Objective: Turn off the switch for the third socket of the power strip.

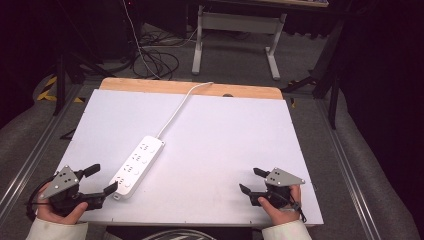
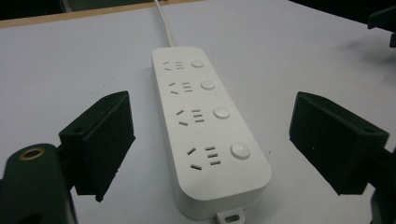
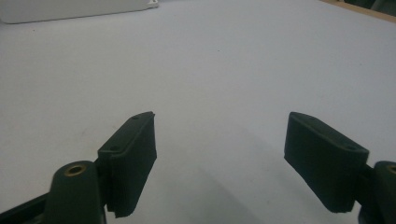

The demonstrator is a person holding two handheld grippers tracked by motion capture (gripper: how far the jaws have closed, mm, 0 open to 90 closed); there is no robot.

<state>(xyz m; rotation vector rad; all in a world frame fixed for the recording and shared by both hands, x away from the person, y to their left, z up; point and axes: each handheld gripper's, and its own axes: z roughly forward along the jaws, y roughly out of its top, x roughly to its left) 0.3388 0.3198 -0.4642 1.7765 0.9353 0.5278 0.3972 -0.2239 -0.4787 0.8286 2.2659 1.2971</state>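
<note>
Since nobody gave me a task, nothing looks started yet: my left gripper [image 1: 100, 180] and right gripper [image 1: 250, 181] both sit wide open, empty, low in the frame, power strip [image 1: 137, 166] untouched left of centre on the table [image 1: 235, 135].

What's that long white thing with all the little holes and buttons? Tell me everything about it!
It is a power strip, a long white block that looks like smooth plastic with rounded corners. Along its top run four sets of socket holes, each with a round white button beside it. A small mounting tab sticks out of its near end. It lies flat and slanted on the white table. Its white cord runs from the far end toward the table's back edge. Nothing is plugged in, and no fingers touch it.
</note>
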